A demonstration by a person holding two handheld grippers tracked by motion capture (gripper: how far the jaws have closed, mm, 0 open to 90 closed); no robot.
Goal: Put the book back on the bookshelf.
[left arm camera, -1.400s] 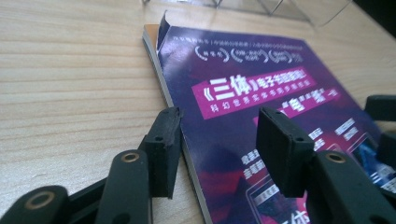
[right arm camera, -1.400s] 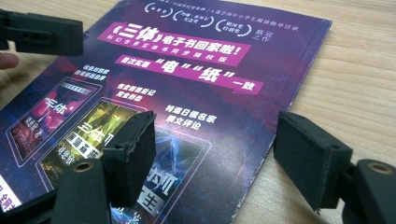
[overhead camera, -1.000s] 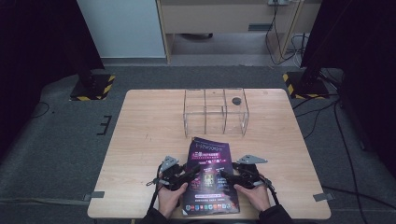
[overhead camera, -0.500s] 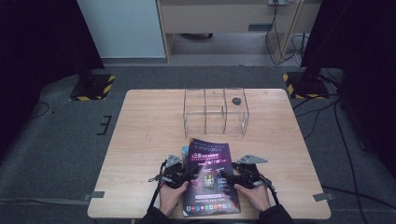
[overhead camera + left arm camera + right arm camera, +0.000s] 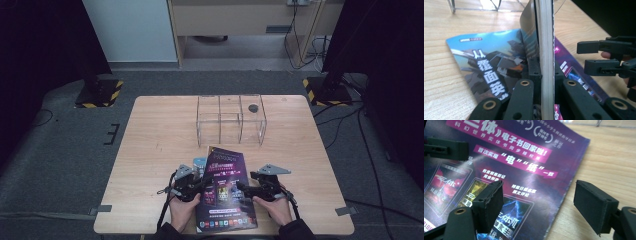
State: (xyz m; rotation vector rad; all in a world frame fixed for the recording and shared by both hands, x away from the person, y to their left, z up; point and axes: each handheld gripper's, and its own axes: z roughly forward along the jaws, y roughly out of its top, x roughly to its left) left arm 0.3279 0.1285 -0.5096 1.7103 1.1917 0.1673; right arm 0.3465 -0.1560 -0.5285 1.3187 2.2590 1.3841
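A purple magazine (image 5: 226,187) lies at the table's near edge between my two grippers. My left gripper (image 5: 199,188) has just closed and is shut on the thick block of pages (image 5: 545,57), which stands on edge between its jaws. The blue front cover (image 5: 481,62) lies flat on the wood below it. My right gripper (image 5: 244,189) sits at the magazine's right side. Its jaws have just opened wider, and in the right gripper view this gripper (image 5: 537,202) straddles the magazine's right edge (image 5: 564,195) without touching it.
A clear acrylic organiser (image 5: 230,122) with several compartments stands at the back middle of the table (image 5: 150,150). A small dark object (image 5: 253,107) lies in its right part. Bare wood lies left and right of the magazine. The table's front edge is just behind my hands.
The left gripper has closed in on the magazine's left side and raised the pages there, so a blue cover now shows beside it. The right gripper has stayed in place.
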